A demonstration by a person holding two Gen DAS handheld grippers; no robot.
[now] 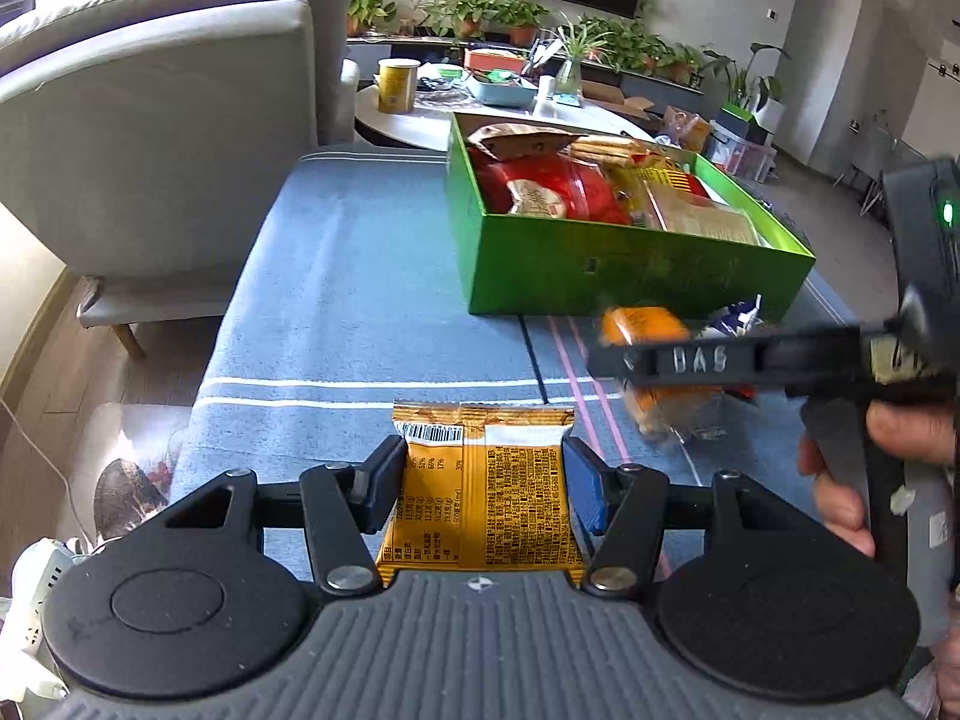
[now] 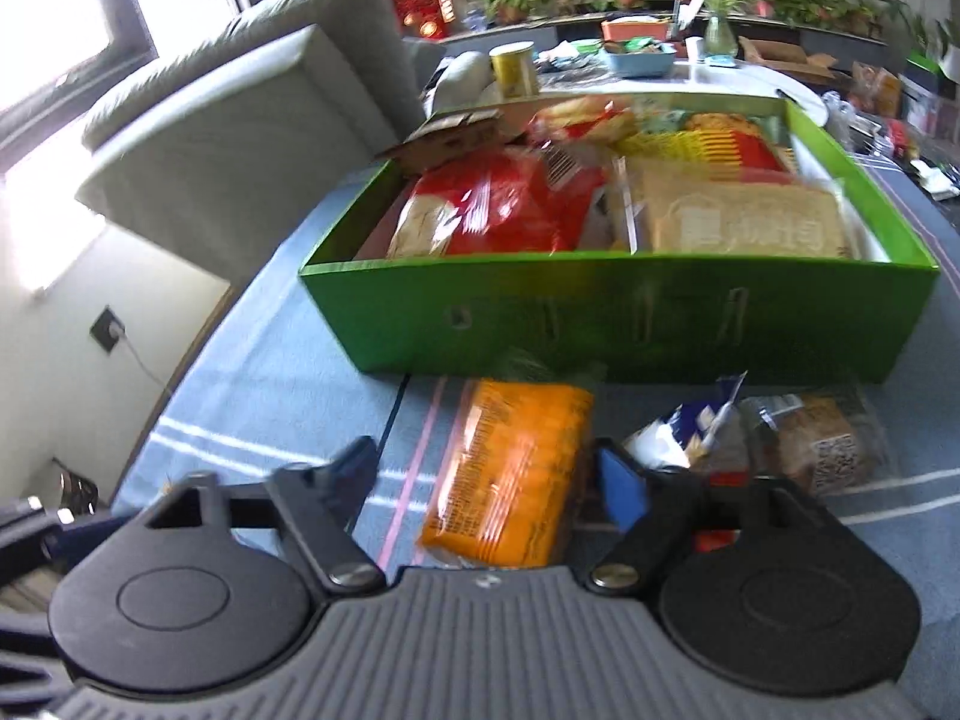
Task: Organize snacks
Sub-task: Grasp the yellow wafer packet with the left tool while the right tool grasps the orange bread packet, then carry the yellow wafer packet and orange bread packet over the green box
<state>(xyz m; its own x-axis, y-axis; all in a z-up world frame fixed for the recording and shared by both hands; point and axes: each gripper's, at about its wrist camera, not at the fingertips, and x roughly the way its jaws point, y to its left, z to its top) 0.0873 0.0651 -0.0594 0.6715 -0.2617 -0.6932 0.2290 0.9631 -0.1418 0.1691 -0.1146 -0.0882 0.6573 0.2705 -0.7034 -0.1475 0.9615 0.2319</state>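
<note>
Barcode and nutrition print on yellow packet (image 1: 480, 492); "DAS" on right tool (image 1: 699, 360).

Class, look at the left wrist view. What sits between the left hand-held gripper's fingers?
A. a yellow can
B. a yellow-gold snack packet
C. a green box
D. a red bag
B: the left hand-held gripper has its fingers against both sides of the yellow-gold foil snack packet.
</note>
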